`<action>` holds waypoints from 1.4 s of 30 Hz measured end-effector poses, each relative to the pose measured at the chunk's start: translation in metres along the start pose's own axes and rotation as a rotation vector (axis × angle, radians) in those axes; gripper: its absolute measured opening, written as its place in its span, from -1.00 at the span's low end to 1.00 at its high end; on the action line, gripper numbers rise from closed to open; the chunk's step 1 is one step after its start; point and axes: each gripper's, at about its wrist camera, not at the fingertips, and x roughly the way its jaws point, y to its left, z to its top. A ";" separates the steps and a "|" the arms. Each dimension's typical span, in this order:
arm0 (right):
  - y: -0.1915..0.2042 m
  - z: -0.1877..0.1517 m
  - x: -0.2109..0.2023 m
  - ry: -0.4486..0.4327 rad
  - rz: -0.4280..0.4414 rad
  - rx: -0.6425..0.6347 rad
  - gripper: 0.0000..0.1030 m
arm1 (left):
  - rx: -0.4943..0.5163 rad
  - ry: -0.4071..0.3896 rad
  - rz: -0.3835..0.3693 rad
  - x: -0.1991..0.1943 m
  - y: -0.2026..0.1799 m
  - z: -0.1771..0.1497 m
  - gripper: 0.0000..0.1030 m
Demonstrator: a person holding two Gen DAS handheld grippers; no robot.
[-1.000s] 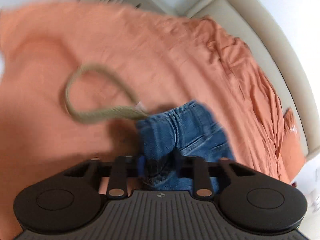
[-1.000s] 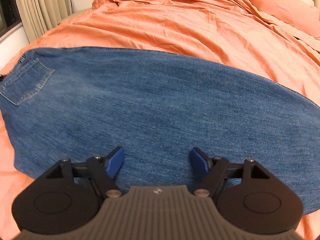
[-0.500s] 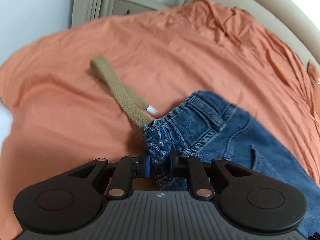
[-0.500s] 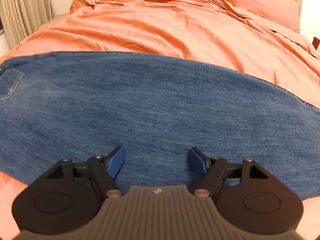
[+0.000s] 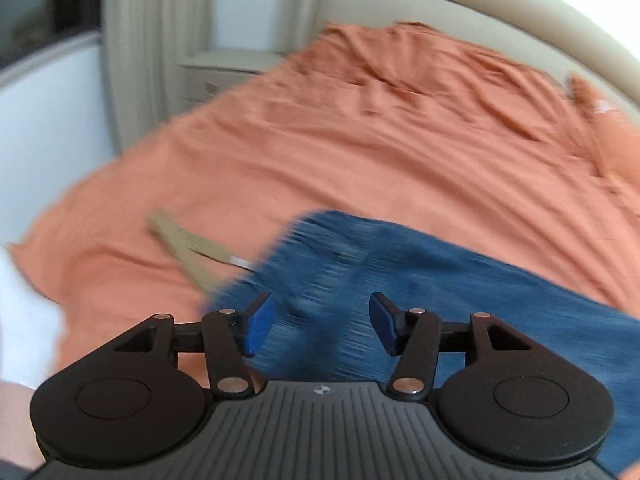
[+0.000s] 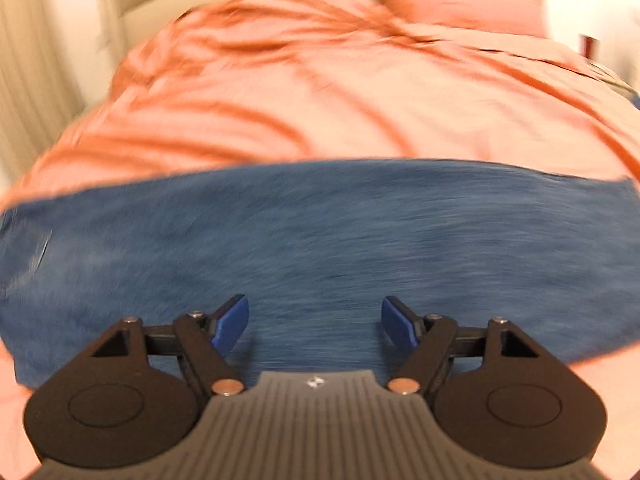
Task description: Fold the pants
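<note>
Blue denim pants [image 5: 420, 280] lie flat on an orange bed cover [image 5: 360, 152]. Their waist end is in the left wrist view, with a tan woven belt [image 5: 188, 252] trailing out to the left. My left gripper [image 5: 320, 326] is open and empty just above the waistband. In the right wrist view the pants [image 6: 320, 232] stretch across the frame as a wide blue band. My right gripper [image 6: 316, 324] is open and empty over the near edge of the denim. Both views are motion-blurred.
The orange cover [image 6: 340, 92] spreads wrinkled beyond the pants, with a pillow [image 6: 460, 0] at the far right. A beige padded bed frame [image 5: 500, 28] curves behind. Curtains [image 5: 152, 60] and a nightstand [image 5: 224, 72] stand at the far left.
My left gripper has let go of the waistband and opened; the waist now lies on the bed. My right gripper stayed open and shifted along the pants.
</note>
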 end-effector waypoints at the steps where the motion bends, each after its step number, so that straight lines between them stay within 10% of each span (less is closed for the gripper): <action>1: -0.015 0.001 -0.008 -0.017 -0.013 0.041 0.26 | 0.001 0.005 -0.022 0.000 -0.008 -0.003 0.24; 8: -0.169 -0.011 -0.069 -0.155 -0.105 0.473 0.06 | 0.026 0.094 -0.082 0.019 -0.048 -0.030 0.02; 19: -0.318 -0.062 -0.068 -0.203 -0.151 0.912 -0.48 | 0.090 0.164 0.058 0.046 -0.059 -0.040 -0.23; 26: -0.330 -0.055 -0.038 -0.197 -0.036 0.983 -0.81 | 0.087 0.187 0.110 0.057 -0.065 -0.040 -0.23; 31: -0.305 -0.023 -0.085 -0.359 -0.080 0.754 -0.90 | 0.069 0.212 0.101 0.064 -0.057 -0.036 -0.38; 42: -0.318 -0.031 -0.049 -0.165 -0.208 0.739 -0.60 | 0.055 0.226 0.092 0.069 -0.052 -0.032 -0.46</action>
